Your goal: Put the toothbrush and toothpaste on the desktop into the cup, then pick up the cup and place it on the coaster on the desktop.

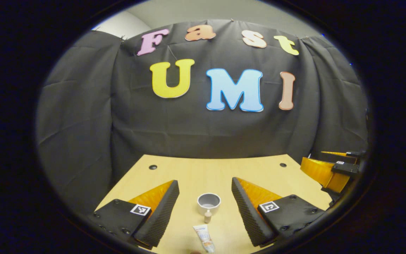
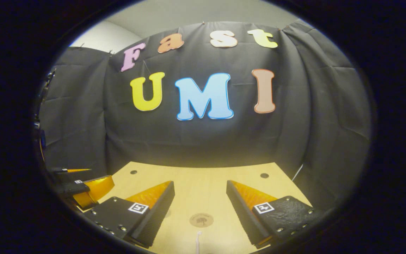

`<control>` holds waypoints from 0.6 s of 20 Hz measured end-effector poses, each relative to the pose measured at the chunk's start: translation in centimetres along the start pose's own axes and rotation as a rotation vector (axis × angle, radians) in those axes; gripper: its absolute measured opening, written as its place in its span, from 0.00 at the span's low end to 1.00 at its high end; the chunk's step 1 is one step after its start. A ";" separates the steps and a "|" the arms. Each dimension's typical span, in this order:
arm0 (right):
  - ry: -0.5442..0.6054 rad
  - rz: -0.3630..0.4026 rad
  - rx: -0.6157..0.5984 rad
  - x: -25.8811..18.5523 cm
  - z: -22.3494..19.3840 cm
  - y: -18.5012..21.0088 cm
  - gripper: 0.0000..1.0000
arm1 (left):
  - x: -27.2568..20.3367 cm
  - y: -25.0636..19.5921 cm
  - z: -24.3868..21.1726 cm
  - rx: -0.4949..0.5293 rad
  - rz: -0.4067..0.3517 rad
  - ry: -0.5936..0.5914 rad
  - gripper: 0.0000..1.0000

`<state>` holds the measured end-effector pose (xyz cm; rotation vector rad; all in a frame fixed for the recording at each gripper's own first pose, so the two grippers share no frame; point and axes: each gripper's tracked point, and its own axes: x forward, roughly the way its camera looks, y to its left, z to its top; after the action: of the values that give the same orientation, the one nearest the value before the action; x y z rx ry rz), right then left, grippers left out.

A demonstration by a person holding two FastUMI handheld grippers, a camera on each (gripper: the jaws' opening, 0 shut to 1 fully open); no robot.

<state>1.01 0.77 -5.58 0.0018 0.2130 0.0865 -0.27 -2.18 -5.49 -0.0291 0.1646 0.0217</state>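
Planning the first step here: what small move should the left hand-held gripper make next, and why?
Probably lower the left hand-held gripper toward the toothpaste tube. Its jaws are open and empty, the tube lies on the desktop between its fingers, just in front of the empty cup.

From my left gripper (image 1: 205,208), the cup (image 1: 209,203) sits on the desktop (image 1: 196,173) dead ahead, right between the spread fingers. The toothpaste (image 1: 204,235) lies nearer me than the cup, cap end toward it. My right gripper (image 1: 333,169) is off to the right. From the right gripper's side, the coaster (image 2: 201,220) lies ahead between its fingers, and the toothbrush (image 2: 198,241) (just its tip) is closer in.
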 end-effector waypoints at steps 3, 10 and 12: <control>0.084 -0.003 0.010 -0.2 -3.1 -0.2 0.93 | 0.9 0.0 -2.5 -0.007 0.002 0.062 0.96; 0.323 -0.024 0.071 0.6 -11.0 -0.5 0.94 | 2.5 0.2 -12.8 -0.057 -0.005 0.305 0.96; 0.395 -0.036 0.067 0.5 -13.4 -0.9 0.94 | 2.8 0.5 -15.4 -0.054 -0.006 0.372 0.99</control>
<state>-1.21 -0.15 -18.79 0.0478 0.6108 0.0425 -0.06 -2.07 -21.18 -0.0877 0.5358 0.0142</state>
